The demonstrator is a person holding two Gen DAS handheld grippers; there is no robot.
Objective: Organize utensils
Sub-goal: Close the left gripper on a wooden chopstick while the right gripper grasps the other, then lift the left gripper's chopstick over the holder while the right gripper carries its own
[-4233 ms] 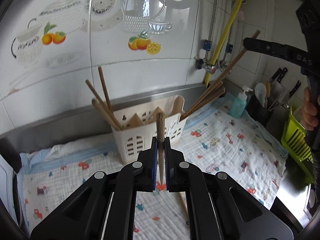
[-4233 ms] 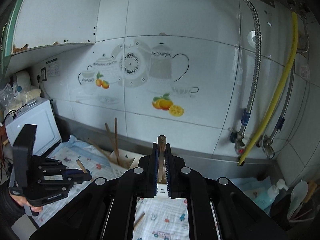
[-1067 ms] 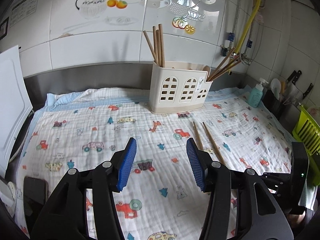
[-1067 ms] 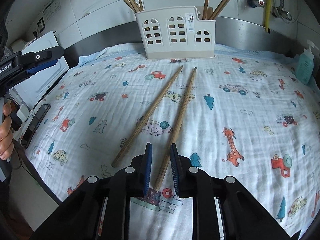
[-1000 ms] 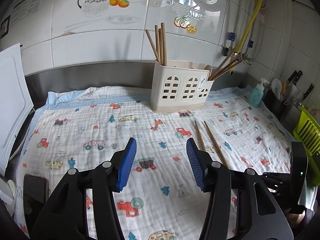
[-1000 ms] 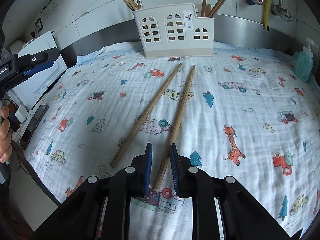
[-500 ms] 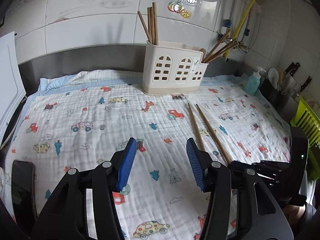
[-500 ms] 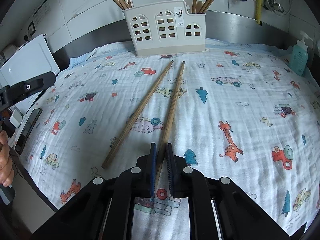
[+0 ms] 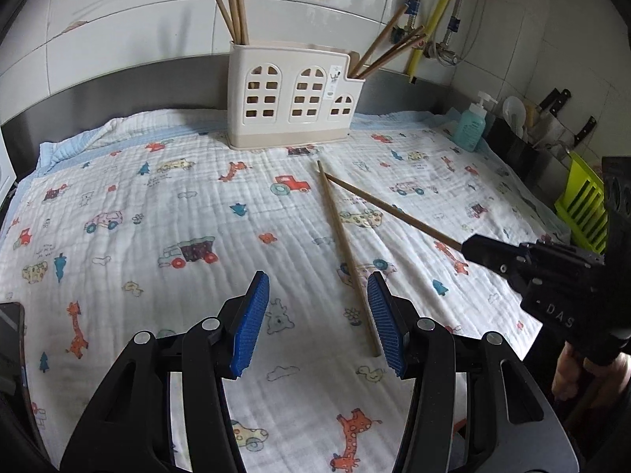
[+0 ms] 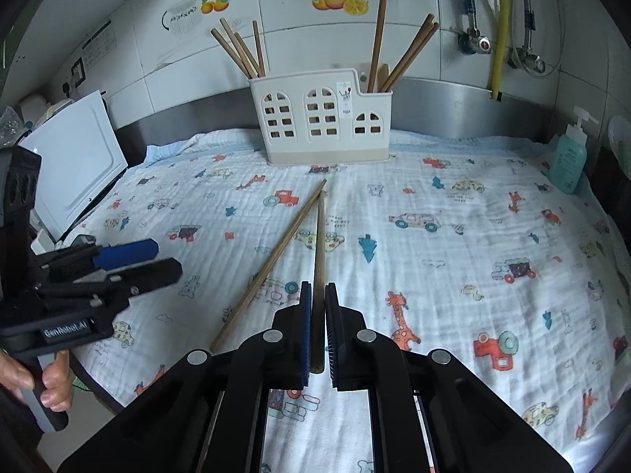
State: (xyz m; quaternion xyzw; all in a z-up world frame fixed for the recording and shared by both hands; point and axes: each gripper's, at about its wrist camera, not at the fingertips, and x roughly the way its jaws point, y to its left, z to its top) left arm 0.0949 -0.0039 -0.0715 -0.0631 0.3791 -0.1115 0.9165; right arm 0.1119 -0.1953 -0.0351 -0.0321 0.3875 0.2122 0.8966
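A cream utensil holder (image 9: 294,98) (image 10: 321,118) stands at the back of the printed cloth (image 9: 157,205), with several wooden chopsticks upright in its end compartments. My right gripper (image 10: 318,287) (image 9: 473,246) is shut on the near end of one chopstick (image 10: 320,244) (image 9: 394,211), which is raised at that end; its far tip points toward the holder. A second chopstick (image 9: 343,248) (image 10: 276,252) lies flat on the cloth. My left gripper (image 9: 318,280) (image 10: 130,260) hangs open just above the cloth, and that chopstick's near end lies close to its right pad.
A teal soap bottle (image 9: 471,128) (image 10: 568,165), knives (image 9: 556,102) and a green rack (image 9: 583,205) line the right side. A white board (image 10: 75,165) leans at the left, and a dark phone (image 9: 10,339) lies at the left edge. Tiled wall and pipes stand behind.
The right gripper's jaws closed on the right-hand chopstick and lifted its near end, swinging it. The left gripper sank toward the cloth, nearer the other chopstick, its jaws still apart.
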